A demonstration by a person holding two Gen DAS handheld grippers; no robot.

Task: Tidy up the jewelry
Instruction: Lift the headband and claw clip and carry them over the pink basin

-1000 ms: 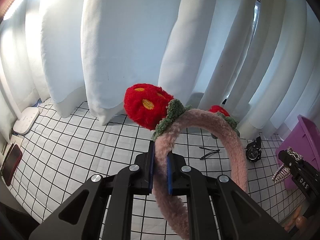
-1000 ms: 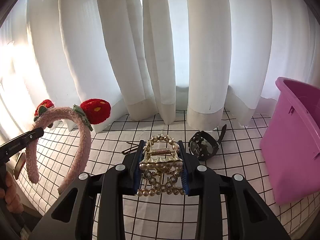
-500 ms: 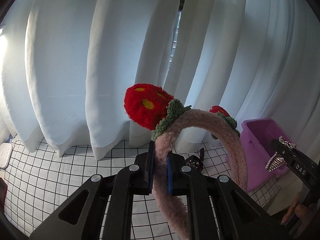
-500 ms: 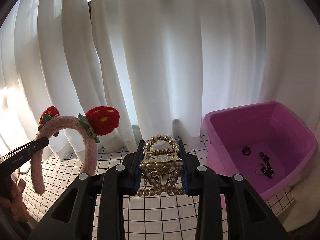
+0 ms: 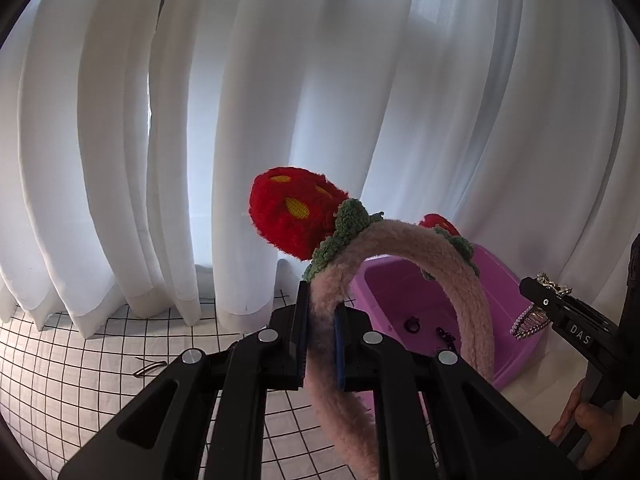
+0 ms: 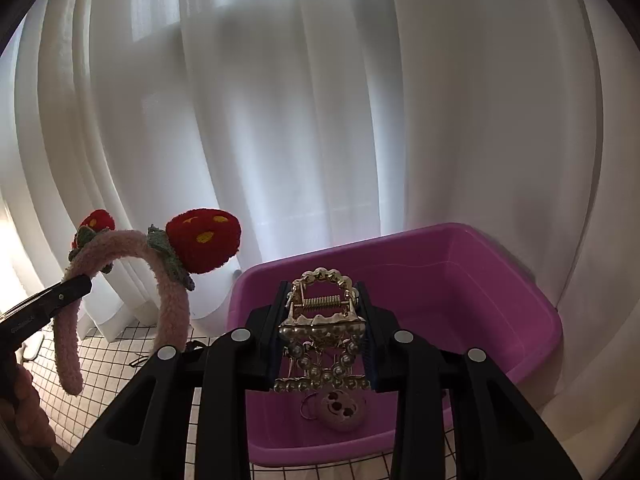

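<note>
White curtain (image 6: 304, 128) hung behind gridded counter (image 5: 80, 368). Purple bin (image 6: 500, 280) sat at counter's curtain-side edge, pink smiley charm (image 6: 342, 404) and small dark trinkets (image 5: 412, 324) inside. Left gripper (image 5: 320, 340) fingers pinched pink strawberry headband (image 5: 448, 264), held aloft beside bin. Right gripper (image 6: 324, 336) fingers clamped pearl claw clip (image 6: 320, 340) over bin.

Both wrist fisheyes look forward, close along their fingers, toward the white curtain (image 5: 280, 100); both share the purple bin (image 6: 500, 280) and headband (image 5: 472, 312).
</note>
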